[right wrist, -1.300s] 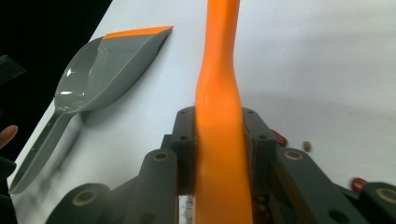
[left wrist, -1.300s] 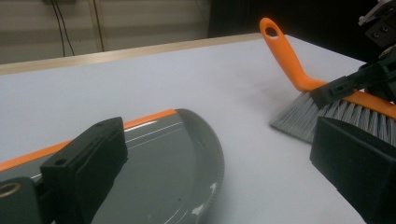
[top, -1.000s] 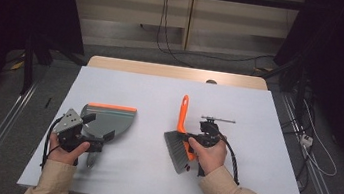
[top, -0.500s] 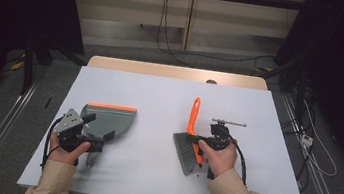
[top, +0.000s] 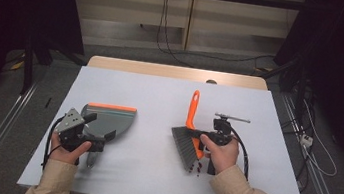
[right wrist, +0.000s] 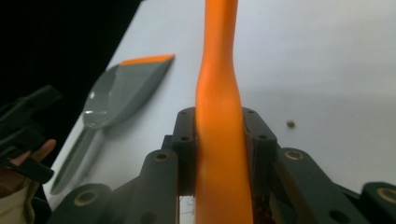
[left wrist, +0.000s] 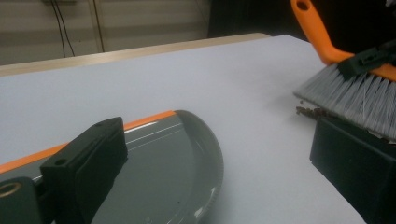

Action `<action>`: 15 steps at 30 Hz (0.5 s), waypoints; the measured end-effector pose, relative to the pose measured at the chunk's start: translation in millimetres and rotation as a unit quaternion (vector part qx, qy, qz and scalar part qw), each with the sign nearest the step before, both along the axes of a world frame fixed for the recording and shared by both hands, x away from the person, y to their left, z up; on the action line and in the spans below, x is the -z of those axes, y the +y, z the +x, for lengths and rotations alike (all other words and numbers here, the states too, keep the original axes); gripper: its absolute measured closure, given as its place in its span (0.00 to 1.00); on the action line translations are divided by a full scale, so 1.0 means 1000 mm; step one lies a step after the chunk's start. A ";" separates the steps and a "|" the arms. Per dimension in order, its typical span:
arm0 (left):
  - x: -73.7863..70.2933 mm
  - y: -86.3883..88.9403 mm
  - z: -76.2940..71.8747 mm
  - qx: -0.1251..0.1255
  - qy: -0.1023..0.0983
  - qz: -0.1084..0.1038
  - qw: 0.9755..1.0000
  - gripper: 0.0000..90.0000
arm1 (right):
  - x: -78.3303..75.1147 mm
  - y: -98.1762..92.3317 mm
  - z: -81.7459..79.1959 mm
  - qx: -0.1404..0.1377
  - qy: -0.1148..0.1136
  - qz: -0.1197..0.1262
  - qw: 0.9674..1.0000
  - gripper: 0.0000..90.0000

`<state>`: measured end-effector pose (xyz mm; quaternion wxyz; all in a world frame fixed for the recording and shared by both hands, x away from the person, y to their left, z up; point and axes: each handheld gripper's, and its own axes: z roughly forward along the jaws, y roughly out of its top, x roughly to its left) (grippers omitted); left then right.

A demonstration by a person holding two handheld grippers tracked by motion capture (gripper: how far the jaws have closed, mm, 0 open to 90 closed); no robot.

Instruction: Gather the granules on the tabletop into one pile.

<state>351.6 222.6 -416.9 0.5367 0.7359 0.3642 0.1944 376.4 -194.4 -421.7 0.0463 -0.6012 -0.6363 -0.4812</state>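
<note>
White bench point(top: 170, 97) before a dim wall. Right claw point(top: 203, 140) is clenched on the orange brush point(top: 192, 110) handle, bristles beside it over dark crumbs point(top: 196, 168). Left claw point(top: 99, 138) grasps the grey dustpan point(top: 111, 118). Sweep low toward the pan's orange lip, keeping it flat.

I am looking for words, numbers and signs, and I am not finding any that I can read.
</note>
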 end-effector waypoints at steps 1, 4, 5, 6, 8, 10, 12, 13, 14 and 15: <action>0.000 0.000 0.000 0.000 0.001 -0.001 1.000 0.04 | -0.005 -0.001 0.002 -0.003 -0.008 0.003 1.000 0.79; 0.000 0.000 0.000 0.000 0.001 -0.001 1.000 0.04 | -0.015 -0.006 0.008 -0.014 -0.040 -0.003 0.999 0.79; 0.000 0.000 0.000 0.000 0.001 -0.001 1.000 0.04 | -0.019 -0.008 0.011 -0.019 -0.053 -0.013 0.998 0.79; 0.000 0.001 0.000 0.000 0.002 -0.001 1.000 0.04 | -0.023 -0.009 0.014 -0.029 -0.069 -0.024 0.997 0.79; 0.000 0.001 0.000 0.000 0.002 -0.001 1.000 0.04 | -0.028 -0.011 0.020 -0.053 -0.107 -0.055 0.991 0.79; 0.000 0.001 0.000 -0.001 0.002 -0.001 1.000 0.04 | -0.032 -0.012 0.025 -0.077 -0.135 -0.088 0.984 0.79; 0.000 0.001 0.000 -0.002 0.002 -0.002 1.000 0.04 | -0.033 -0.011 0.030 -0.104 -0.168 -0.127 0.972 0.79; 0.000 0.001 0.000 -0.002 0.003 -0.003 1.000 0.04 | -0.033 -0.010 0.032 -0.119 -0.179 -0.149 0.965 0.79; 0.001 0.001 0.000 -0.002 0.003 -0.003 1.000 0.04 | -0.033 -0.009 0.034 -0.132 -0.190 -0.170 0.958 0.79; 0.001 0.001 0.000 -0.002 0.003 -0.002 1.000 0.04 | -0.032 -0.008 0.036 -0.139 -0.199 -0.186 0.952 0.79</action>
